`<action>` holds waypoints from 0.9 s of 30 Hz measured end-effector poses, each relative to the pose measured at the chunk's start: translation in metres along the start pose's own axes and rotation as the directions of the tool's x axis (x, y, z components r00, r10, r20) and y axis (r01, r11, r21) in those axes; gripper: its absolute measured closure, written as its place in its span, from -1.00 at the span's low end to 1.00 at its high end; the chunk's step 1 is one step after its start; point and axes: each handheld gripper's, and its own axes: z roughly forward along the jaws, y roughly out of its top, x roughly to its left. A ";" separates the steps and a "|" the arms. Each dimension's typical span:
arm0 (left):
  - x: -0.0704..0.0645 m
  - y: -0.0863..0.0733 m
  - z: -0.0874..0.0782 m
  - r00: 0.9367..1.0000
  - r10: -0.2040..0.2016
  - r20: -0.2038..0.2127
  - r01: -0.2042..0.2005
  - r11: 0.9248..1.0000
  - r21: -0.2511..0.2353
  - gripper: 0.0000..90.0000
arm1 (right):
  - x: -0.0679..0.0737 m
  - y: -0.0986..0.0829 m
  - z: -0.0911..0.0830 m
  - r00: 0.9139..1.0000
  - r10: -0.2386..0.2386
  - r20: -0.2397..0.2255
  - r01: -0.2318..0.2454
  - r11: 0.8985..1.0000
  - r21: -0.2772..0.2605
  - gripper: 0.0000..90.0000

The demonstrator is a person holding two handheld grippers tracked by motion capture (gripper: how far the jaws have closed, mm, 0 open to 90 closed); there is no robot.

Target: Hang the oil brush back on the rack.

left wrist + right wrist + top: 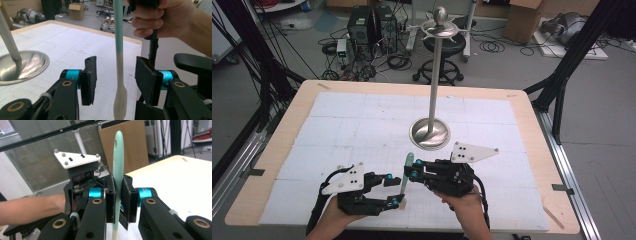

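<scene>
A slim utensil [407, 168] with a teal handle and a cream lower end stands upright near the table's front. My right gripper [412, 173] is shut on its teal handle [118, 152], which has a hole near its top. The pads press it from both sides at my right gripper [118, 202]. My left gripper [396, 191] is open, and the utensil's cream end [120, 100] hangs between its jaws, touching neither. The gap at my left gripper [116, 80] is wide.
A steel stand [430, 133] with a round base, tall pole and hooked top rises at the table's middle, just behind the grippers. Its base [22, 65] lies left in the left gripper view. A white gridded mat [362, 120] covers the wooden table.
</scene>
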 end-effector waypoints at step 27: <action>0.004 0.001 0.003 0.985 -0.058 0.160 0.070 0.995 -0.071 0.87 | 0.004 -0.006 -0.002 0.994 -0.082 -0.076 0.078 0.996 -0.054 0.79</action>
